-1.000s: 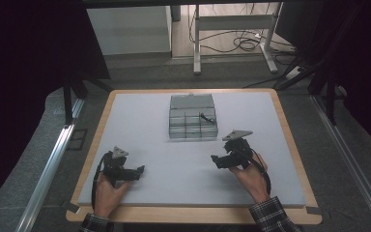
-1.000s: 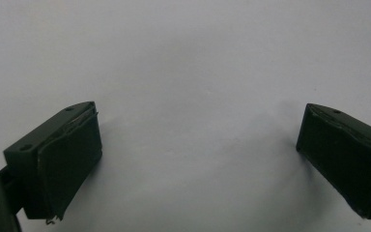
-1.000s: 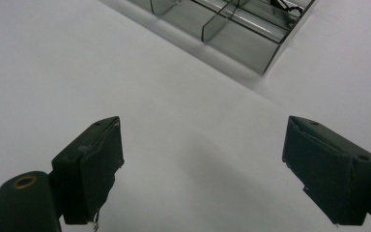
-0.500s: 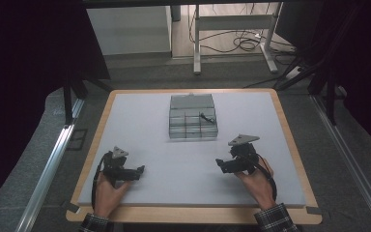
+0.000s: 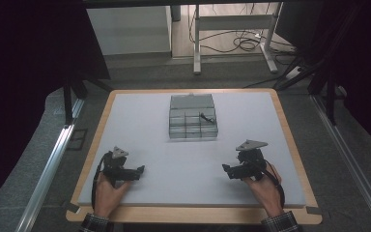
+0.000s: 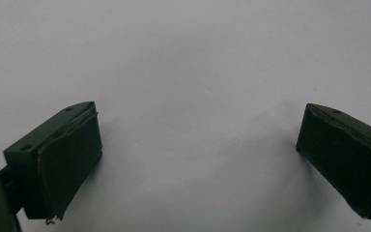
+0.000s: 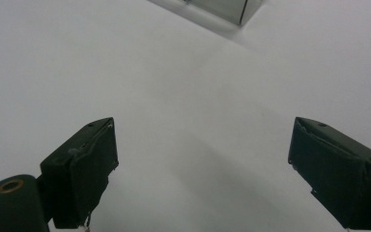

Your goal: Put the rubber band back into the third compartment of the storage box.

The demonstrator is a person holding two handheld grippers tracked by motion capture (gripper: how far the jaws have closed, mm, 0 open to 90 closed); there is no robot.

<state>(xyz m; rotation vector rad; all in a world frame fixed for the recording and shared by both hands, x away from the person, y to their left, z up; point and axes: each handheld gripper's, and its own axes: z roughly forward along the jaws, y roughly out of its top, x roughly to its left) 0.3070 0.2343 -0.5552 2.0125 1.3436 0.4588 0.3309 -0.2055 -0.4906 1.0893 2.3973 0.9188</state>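
1. Resting low near the front edge of the white mat [image 5: 193, 159]: left gripper [image 5: 137, 173] at the left, right gripper [image 5: 228, 171] at the right, well apart, each pointing inward toward the middle
2. Standing wide apart, both pairs of jaws, nothing between them; bare mat showing in the gap in the left gripper view [image 6: 198, 145] and in the right gripper view [image 7: 200, 164]
3. Sitting at the far middle of the mat, well clear of both grippers: clear compartment box [image 5: 192, 117], lid apparently open and lying back toward the far side, probably to leave the cells reachable from above
4. Lying in a right-hand cell of the box: small dark item [image 5: 206, 117], too small to identify; other cells looking empty, though hard to tell
5. Showing at the top of the right gripper view: a corner of the box [image 7: 232, 9], so aiming roughly that way
6. Judging from the stance: waiting at a ready position, hands parked symmetric, open and unloaded, keeping the approach to the box free
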